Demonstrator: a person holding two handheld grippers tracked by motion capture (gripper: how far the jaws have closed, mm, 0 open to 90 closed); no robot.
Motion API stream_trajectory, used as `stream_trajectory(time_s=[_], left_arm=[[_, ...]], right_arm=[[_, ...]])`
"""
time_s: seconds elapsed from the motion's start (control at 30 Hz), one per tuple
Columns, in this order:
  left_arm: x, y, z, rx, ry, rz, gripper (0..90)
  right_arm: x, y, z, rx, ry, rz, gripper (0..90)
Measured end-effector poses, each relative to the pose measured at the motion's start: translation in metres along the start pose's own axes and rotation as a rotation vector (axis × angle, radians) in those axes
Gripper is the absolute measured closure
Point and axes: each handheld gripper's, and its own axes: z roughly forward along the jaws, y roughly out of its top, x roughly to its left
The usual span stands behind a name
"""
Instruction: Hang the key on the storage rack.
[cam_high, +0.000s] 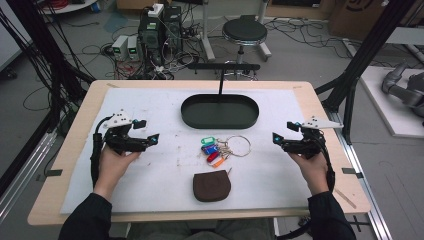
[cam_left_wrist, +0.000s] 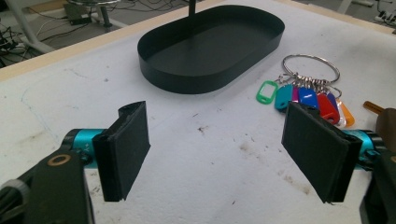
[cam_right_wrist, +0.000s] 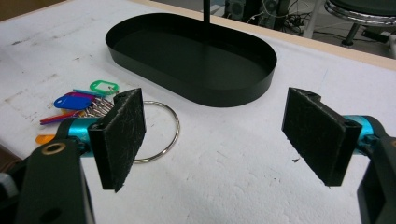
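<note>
Keys on a big metal ring (cam_high: 239, 145), with coloured plastic tags (cam_high: 212, 150) in green, blue, red and orange, lie in the middle of the desk (cam_high: 80, 116), on the white cloth (cam_high: 150, 180) that covers most of it. They are just in front of the black oval tray (cam_high: 188, 115) and a little behind the brown pouch (cam_high: 212, 185), which lies near my edge of the desk, apart from the keys.

I hold the left tongs (cam_high: 156, 137) at the left side of the cloth, well apart from the keys, with their jaws pointing to the centre. In the left gripper view the left tongs (cam_left_wrist: 219, 158) are spread wide and hold nothing; between the two black pads I see bare, a bit stained cloth, with the tray (cam_left_wrist: 187, 81) behind and the tags (cam_left_wrist: 306, 100) and ring (cam_left_wrist: 287, 63) to the right, beside the right pad. A brown edge, I think of the pouch (cam_left_wrist: 387, 122), shows at the right border.

The right tongs (cam_high: 274, 136) are at the right side, also pointing inward, near the ring but not touching it. In the right gripper view the right tongs (cam_right_wrist: 219, 140) are spread wide as well and empty; the ring (cam_right_wrist: 161, 144) lies partly behind the left pad, the tags (cam_right_wrist: 74, 101) farther to the left, and the tray (cam_right_wrist: 233, 95) is behind them. A thin black post (cam_high: 220, 82) rises from the tray.
</note>
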Motion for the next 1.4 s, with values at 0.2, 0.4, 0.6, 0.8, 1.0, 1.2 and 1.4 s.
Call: stream_trajectory(time_s=[0.2, 0.4, 0.6, 0.8, 1.0, 1.2, 1.4], left_arm=[[0.003, -0.002, 0.000, 0.000, 0.005, -0.024, 26.6], [0.003, -0.003, 0.002, 0.008, 0.009, -0.026, 30.9], [0.001, -0.004, 0.008, 0.026, 0.004, -0.015, 33.2], [-0.002, -0.003, 0.011, 0.035, 0.003, 0.001, 33.2], [-0.003, -0.005, 0.012, 0.058, -0.010, -0.008, 33.2], [-0.005, -0.006, 0.011, 0.036, 0.005, -0.006, 33.2], [-0.004, -0.007, 0.010, 0.037, 0.008, -0.011, 33.2]], right_arm=[[0.002, 0.000, 0.004, 0.003, 0.006, 0.011, 28.8], [0.005, -0.003, 0.007, 0.007, 0.028, 0.013, 39.3], [0.011, -0.005, 0.011, 0.030, 0.045, 0.012, 47.2], [0.017, -0.006, 0.024, 0.064, 0.053, 0.012, 55.3], [0.022, -0.005, 0.043, 0.105, 0.045, 0.019, 59.4], [0.023, -0.006, 0.062, 0.150, 0.021, 0.043, 64.5], [0.031, -0.012, 0.081, 0.251, 0.003, 0.057, 70.6]])
